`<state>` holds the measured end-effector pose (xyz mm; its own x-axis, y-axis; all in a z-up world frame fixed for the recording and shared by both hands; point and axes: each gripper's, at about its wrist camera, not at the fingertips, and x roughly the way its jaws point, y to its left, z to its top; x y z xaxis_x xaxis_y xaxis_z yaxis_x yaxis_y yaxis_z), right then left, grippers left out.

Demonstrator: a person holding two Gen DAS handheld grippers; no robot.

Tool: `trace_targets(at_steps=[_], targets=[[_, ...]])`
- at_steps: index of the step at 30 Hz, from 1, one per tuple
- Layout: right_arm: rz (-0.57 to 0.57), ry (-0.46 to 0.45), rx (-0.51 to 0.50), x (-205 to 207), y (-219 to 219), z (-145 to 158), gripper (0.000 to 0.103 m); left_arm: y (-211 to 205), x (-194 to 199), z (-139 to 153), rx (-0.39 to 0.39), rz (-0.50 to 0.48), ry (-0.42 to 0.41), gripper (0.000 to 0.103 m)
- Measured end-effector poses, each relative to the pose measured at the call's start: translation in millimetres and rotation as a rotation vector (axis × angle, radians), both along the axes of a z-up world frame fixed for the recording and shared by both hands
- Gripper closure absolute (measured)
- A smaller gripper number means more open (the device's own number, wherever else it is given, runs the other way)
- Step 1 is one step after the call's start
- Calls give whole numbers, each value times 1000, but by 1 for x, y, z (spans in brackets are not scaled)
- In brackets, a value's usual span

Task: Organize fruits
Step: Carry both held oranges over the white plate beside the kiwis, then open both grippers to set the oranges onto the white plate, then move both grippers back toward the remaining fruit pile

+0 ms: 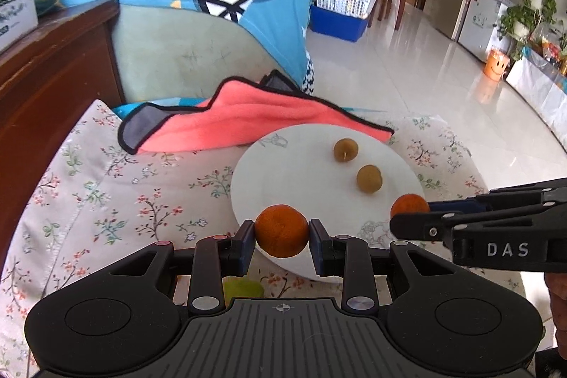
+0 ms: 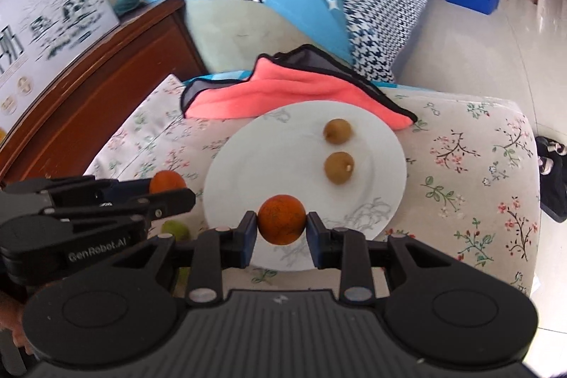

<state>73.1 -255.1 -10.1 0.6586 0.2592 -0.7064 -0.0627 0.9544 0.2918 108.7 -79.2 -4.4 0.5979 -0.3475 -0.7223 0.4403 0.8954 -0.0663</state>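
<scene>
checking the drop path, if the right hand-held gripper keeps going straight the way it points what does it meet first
Probably the white plate: the right hand-held gripper, shut on an orange, angles down over its near edge. Depth is uncertain.

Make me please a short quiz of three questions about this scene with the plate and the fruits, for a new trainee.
1. True or false: the left gripper is empty.
2. How many brown fruits lie on the white plate? A) one B) two C) four
3. Fill in: the cloth touching the plate's far edge is ____ with a black border.

Key
1. False: it is shut on an orange, and the right gripper is shut on another orange.
2. B: the far brown fruit and the near brown fruit.
3. Pink.
</scene>
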Motion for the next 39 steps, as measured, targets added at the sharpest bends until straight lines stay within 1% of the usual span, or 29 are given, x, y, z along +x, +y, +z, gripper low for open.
trace_targets(at_steps=[7,16,20,23,24,25,28,31,37,39], targets=[[-53,49,23,13,-7,-12,73,-15,13,-16,36,-2,46,73],[-103,105,45,25,-11,-25,73,-27,24,-23,50,2,76,73],[-120,107,46,29,-11,-28,72,-31,27,-23,54,10,74,72],[-139,101,59,31,-14,-28,70,-32,26,-20,58,7,61,70],[-143,95,63,31,-15,-27,70,-32,26,-19,56,7,58,68],[-144,89,67,31,-15,-26,70,-32,25,-17,57,12,56,61],[-142,70,80,30,-16,-22,70,-29,24,-14,78,37,30,47],[-136,58,75,29,-14,-18,70,-26,23,-10,95,48,15,37],[-117,52,67,26,-11,-16,69,-16,22,-2,73,67,15,28],[-109,58,67,25,-10,-17,69,-12,21,1,67,70,10,26]])
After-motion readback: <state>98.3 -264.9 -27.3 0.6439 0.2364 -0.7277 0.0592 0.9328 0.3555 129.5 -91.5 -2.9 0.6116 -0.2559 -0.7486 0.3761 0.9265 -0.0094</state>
